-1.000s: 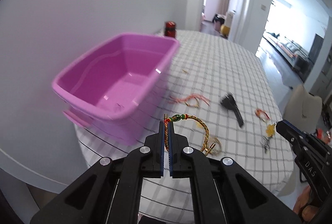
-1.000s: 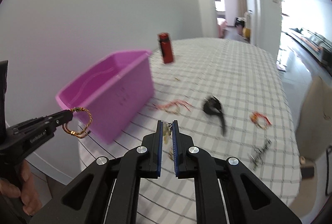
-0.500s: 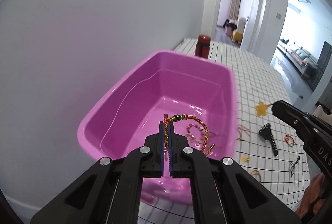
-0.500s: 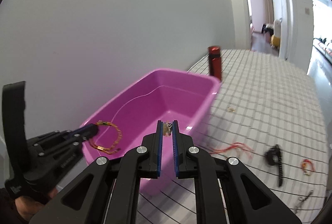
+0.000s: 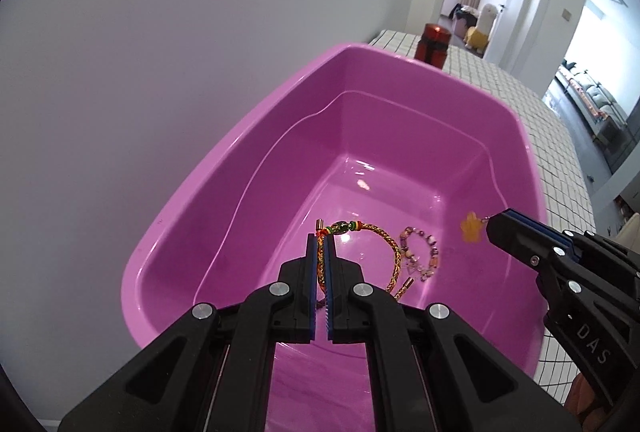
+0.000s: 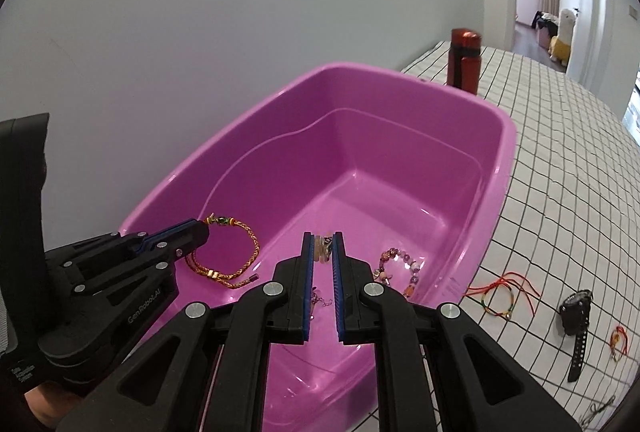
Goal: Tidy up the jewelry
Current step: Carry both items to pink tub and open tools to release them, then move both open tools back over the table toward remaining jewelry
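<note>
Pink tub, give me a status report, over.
Left gripper shut on gold braided bracelet; right gripper shut on yellow flower charm. Both above pink tub. Beaded bracelet already inside. Nothing blocking.

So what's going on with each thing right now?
Left gripper: shut on the gold cord bracelet, held over the tub.
Right gripper: shut on a yellow flower charm, also over the tub.
Pink tub: open, upright on the table.
Bead bracelet: lying inside the tub.
Red bottle: upright, capped.
Black watch: lying on the checked cloth.
</note>
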